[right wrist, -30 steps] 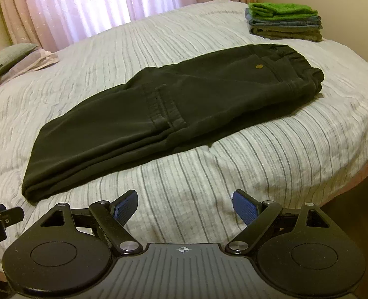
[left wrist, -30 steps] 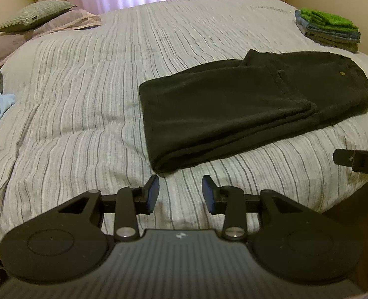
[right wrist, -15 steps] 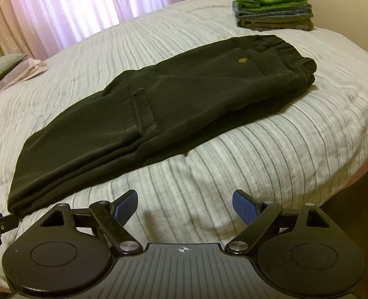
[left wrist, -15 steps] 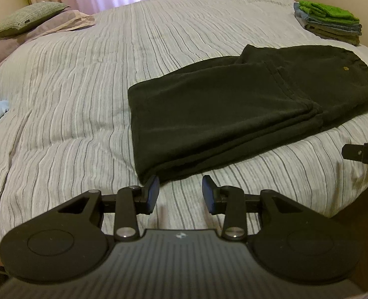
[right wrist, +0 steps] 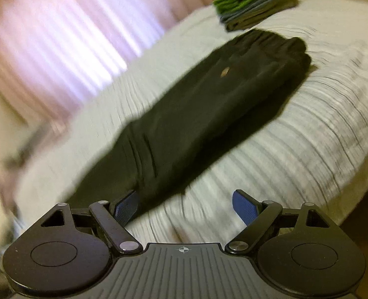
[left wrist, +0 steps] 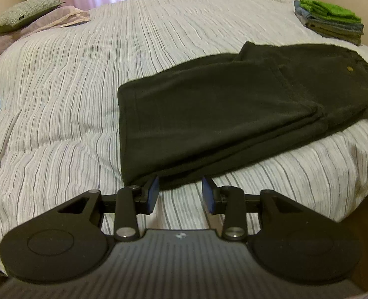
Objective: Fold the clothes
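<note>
Looking along your left gripper (left wrist: 180, 189), its jaws stand apart and empty just short of the hem corner of the dark trousers (left wrist: 233, 109), folded lengthwise on the bed (left wrist: 59, 99). Soft, thick, limp cloth: pinch every layer at that corner.

From your right gripper (right wrist: 184, 206), jaws spread wide, empty, at the trousers' near edge (right wrist: 196, 114); the picture is blurred.

home bedroom: striped bedspread (left wrist: 84, 87), pillow (left wrist: 22, 12), pink curtains (right wrist: 59, 37).
</note>
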`<action>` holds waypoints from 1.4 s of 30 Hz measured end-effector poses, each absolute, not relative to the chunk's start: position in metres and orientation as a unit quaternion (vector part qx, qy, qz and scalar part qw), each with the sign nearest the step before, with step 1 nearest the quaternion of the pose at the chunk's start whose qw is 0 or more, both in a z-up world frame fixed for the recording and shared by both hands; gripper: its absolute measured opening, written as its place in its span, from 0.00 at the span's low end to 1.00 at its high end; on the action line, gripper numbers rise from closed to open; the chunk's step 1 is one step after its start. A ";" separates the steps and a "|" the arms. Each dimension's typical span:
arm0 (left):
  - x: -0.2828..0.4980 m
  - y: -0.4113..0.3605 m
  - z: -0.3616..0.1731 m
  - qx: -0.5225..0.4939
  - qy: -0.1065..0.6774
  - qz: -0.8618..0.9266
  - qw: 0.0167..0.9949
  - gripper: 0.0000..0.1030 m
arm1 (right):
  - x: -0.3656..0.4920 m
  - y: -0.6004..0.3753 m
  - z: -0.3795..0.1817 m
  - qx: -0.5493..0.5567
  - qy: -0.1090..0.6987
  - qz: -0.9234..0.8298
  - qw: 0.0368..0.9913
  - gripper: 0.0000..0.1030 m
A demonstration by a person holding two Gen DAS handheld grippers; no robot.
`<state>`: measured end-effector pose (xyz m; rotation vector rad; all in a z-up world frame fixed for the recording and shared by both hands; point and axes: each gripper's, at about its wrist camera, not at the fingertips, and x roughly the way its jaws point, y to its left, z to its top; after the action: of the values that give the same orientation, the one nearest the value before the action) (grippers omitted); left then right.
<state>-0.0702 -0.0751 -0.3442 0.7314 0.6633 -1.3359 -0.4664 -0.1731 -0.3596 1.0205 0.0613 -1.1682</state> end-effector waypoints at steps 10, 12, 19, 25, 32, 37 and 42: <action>-0.064 -0.092 -0.340 0.293 0.293 -0.606 0.678 0.32 | -0.577 -0.216 -0.399 0.574 -0.209 -0.518 0.598 0.52; -0.065 -0.097 -0.340 0.292 0.294 -0.606 0.679 0.32 | -0.590 -0.224 -0.409 0.591 -0.225 -0.518 0.575 0.27; -0.067 -0.108 -0.345 0.284 0.300 -0.606 0.680 0.31 | -0.599 -0.244 -0.405 0.569 -0.210 -0.531 0.592 0.25; -0.068 -0.114 -0.347 0.277 0.298 -0.607 0.682 0.31 | -0.584 -0.240 -0.394 0.496 -0.181 -0.550 0.647 0.09; -0.061 -0.118 -0.349 0.269 0.308 -0.603 0.685 0.31 | -0.600 -0.237 -0.424 0.582 -0.207 -0.526 0.584 0.47; -0.057 -0.118 -0.350 0.254 0.320 -0.608 0.680 0.31 | -0.601 -0.243 -0.425 0.582 -0.210 -0.515 0.593 0.52; -0.048 -0.112 -0.350 0.227 0.345 -0.616 0.671 0.31 | -0.604 -0.259 -0.443 0.584 -0.239 -0.493 0.598 0.51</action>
<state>-0.0480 -0.1124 -0.3499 0.5106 0.7762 -1.3874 -0.6041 -0.2589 -0.4434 1.3552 -0.5553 -1.1442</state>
